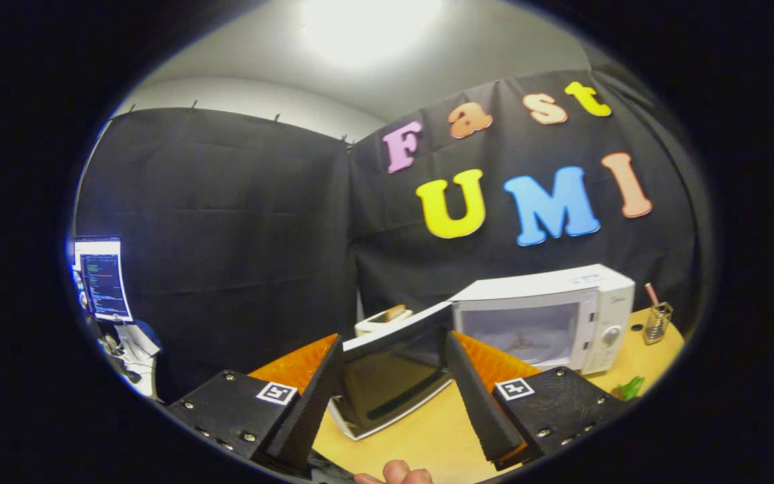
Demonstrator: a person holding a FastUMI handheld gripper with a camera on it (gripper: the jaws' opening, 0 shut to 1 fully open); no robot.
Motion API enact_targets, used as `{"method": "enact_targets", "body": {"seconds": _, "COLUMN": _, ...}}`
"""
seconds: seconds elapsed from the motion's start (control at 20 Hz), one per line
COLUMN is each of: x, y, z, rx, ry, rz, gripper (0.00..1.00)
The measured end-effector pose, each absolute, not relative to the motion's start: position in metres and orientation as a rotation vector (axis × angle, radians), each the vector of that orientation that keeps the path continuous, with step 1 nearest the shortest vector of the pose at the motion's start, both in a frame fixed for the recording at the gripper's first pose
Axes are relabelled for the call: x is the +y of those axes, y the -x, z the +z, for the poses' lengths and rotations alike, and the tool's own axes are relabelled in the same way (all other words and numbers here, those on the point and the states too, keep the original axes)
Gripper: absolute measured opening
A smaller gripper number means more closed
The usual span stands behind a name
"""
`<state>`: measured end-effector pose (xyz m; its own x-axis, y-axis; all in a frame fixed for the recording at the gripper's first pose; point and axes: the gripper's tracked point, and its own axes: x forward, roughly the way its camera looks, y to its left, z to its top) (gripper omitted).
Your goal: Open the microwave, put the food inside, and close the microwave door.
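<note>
Gripper [394,376] open, fingers spread, holding nothing. Door [390,373] swung open, showing between the fingers, just ahead. Microwave [548,316] at 1 o'clock beyond the right finger, cavity exposed, on table [427,437]. Food [387,316] at 12, past the door. Cup [658,321] at 2, right of microwave. Monitor [101,279] at 10, well apart.

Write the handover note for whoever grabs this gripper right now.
Gripper: open, nothing held; the swung-out dark-glass door stands between and just beyond its fingers.
White microwave oven sits on the tan wooden table, cavity open and looking bare apart from its turntable.
Food: a bread-like piece on a white dish behind the door, to the microwave's left; hard to identify.
Done: door opened.
Left: place food inside, shut door.
</note>
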<state>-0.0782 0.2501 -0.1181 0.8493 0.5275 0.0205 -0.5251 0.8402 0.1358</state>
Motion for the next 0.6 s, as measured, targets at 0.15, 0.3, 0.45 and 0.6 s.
{"method": "enact_targets", "body": {"seconds": 0.15, "x": 0.171, "y": 0.063, "z": -0.131, "rx": -0.003, "ry": -0.113, "rz": 0.382, "gripper": 0.92}}
{"method": "enact_targets", "body": {"seconds": 0.3, "x": 0.104, "y": 0.059, "z": -0.145, "rx": -0.018, "ry": -0.079, "rz": 0.235, "gripper": 0.92}}
{"method": "enact_targets", "body": {"seconds": 0.45, "x": 0.060, "y": 0.062, "z": -0.162, "rx": -0.002, "ry": -0.080, "rz": 0.144, "gripper": 0.92}}
{"method": "enact_targets", "body": {"seconds": 0.6, "x": 0.034, "y": 0.065, "z": -0.190, "rx": 0.037, "ry": -0.097, "rz": 0.101, "gripper": 0.92}}
